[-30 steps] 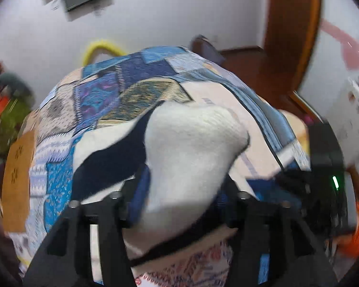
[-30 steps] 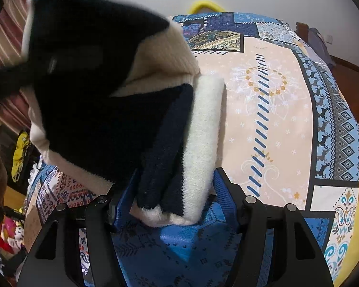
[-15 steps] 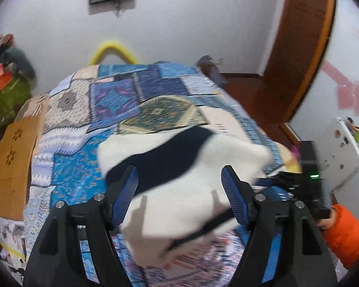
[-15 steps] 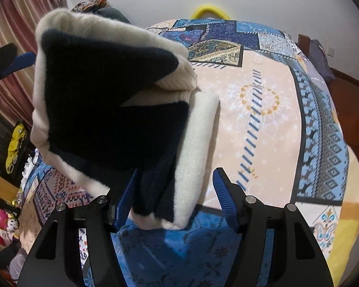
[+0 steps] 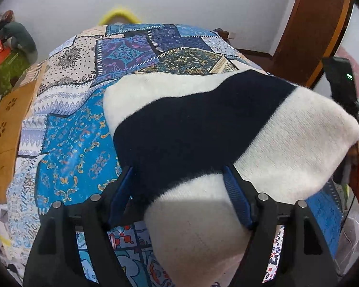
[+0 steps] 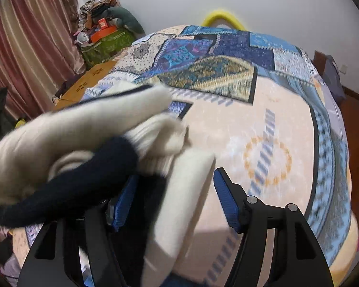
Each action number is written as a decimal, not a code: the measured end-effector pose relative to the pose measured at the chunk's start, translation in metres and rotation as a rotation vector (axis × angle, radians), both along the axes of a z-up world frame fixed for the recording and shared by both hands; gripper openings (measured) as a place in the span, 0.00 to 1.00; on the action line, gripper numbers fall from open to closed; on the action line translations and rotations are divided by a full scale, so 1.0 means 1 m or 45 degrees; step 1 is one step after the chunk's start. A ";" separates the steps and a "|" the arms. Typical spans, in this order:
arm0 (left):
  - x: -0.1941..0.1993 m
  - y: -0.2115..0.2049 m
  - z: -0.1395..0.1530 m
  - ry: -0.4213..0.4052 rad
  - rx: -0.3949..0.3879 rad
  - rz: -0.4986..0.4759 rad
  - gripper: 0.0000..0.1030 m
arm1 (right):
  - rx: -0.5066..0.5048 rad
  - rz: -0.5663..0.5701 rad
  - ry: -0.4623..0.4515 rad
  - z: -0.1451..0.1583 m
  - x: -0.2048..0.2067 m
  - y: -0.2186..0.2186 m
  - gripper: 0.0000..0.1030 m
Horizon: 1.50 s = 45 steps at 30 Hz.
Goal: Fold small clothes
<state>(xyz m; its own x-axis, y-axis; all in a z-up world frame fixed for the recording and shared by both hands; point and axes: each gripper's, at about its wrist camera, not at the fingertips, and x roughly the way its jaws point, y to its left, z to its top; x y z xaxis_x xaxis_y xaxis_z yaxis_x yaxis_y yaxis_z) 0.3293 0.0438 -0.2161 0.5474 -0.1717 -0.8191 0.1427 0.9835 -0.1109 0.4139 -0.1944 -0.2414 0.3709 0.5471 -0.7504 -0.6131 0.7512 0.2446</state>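
A folded cream and navy knit garment [image 5: 203, 129] hangs above a patchwork bedspread [image 5: 83, 129]. My left gripper [image 5: 179, 189] stands wide around the garment's near edge, its blue pads [image 5: 237, 196] either side of the thick fold; the cloth fills the gap. In the right wrist view the same garment [image 6: 83, 148] is bunched and blurred by motion. My right gripper [image 6: 172, 201] has the folded layers between its blue pads [image 6: 225, 201], with a small gap at the right pad. The other gripper's black body [image 5: 342, 83] shows at the garment's far right end.
The bedspread [image 6: 263, 129] covers a bed that fills both views. A pile of bags and clothes [image 6: 105, 35] sits by the pink curtain [image 6: 24, 55]. A wooden board [image 5: 4, 129] lies left of the bed. A wooden door [image 5: 308, 28] stands at the right.
The garment has swung from hanging upright to lying more level over the bed, and the right end has dropped and bunched. My left gripper's jaws opened wide from their earlier tight hold.
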 end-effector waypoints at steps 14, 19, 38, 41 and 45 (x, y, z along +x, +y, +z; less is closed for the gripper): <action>-0.007 -0.012 0.004 -0.032 0.019 0.029 0.73 | 0.162 -0.173 -0.050 0.053 -0.003 -0.032 0.60; -0.017 -0.015 0.008 -0.049 0.024 0.047 0.73 | 0.241 -0.043 0.012 0.073 -0.036 -0.011 0.72; -0.039 0.009 0.048 -0.103 0.013 0.110 0.73 | 0.144 0.000 0.030 0.057 -0.086 0.003 0.14; -0.034 0.001 0.032 -0.068 0.026 0.089 0.73 | 0.086 -0.031 0.041 0.039 -0.091 -0.003 0.14; -0.032 -0.008 0.022 -0.041 0.005 0.047 0.74 | -0.001 -0.087 0.058 0.023 -0.094 -0.009 0.16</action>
<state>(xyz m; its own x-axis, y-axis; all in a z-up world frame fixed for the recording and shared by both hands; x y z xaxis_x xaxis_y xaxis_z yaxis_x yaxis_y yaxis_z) 0.2976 0.0359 -0.1943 0.5794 -0.1482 -0.8015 0.1100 0.9886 -0.1032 0.3203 -0.2034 -0.2183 0.3729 0.5211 -0.7677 -0.5484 0.7912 0.2707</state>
